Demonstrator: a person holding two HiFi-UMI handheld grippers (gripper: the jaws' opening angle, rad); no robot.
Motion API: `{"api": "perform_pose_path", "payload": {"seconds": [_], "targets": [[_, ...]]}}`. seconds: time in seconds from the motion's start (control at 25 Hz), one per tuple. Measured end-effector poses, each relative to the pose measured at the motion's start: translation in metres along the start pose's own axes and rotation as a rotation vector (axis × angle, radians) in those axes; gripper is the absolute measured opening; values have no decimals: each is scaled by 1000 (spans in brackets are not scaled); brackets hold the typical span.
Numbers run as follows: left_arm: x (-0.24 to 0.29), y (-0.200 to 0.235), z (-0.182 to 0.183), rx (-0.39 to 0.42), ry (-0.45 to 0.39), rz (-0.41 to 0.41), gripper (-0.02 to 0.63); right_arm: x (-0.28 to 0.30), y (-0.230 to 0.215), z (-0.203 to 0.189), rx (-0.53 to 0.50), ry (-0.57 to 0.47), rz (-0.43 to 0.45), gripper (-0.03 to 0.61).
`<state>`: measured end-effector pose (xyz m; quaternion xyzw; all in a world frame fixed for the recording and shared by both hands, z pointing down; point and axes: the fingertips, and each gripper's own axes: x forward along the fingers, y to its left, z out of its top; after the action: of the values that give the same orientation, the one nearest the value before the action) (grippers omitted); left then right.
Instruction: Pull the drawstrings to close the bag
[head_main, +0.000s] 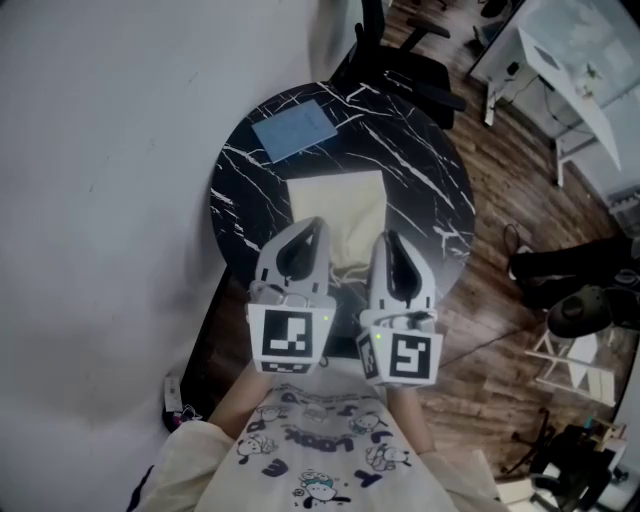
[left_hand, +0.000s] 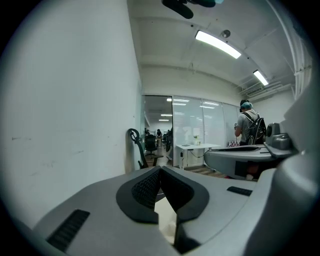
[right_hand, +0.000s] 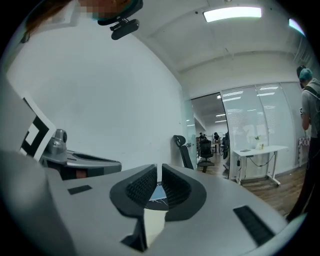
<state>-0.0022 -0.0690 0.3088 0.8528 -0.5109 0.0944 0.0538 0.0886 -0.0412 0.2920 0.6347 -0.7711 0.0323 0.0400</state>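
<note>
1. The bag (head_main: 335, 205) lay flat in the middle of the round dark surface (head_main: 440, 170), with its near end towards the person. A blue sheet (head_main: 293, 130) lay beyond it, at the far edge.
2. The cords (head_main: 345, 271) showed as loose pale loops at the bag's near end, in the gap between the two grippers. Whether the mouth was drawn tight could not be told, because the grippers covered most of that end.
3. The left gripper (head_main: 313, 224) hung above the bag's near left corner, pointing almost level. Its jaws were together and held nothing.
4. The right gripper (head_main: 386, 238) hung just beside it at about the same height. Its jaws were all but together, with a thin slit between the pads and nothing in it.
5. No pull seemed to be in hand, since neither gripper held a cord and both were well above the surface.
6. If the mouth was still open, the next move would probably need both grippers tipped down and their jaws parted. Each would pinch one cord, and the two would then draw apart while the bag stayed put.
</note>
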Motion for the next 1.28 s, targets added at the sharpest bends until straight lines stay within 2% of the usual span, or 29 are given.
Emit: {"api": "perform_pose_path", "payload": {"seconds": [0.36,1.28], "targets": [[3,-8,1,4,-1,-2,40,-3,-13,-2,39,8,-31,33],[5,-8,4,55,6,0,40,0,-22,-5,24,28,-60,25]]}}
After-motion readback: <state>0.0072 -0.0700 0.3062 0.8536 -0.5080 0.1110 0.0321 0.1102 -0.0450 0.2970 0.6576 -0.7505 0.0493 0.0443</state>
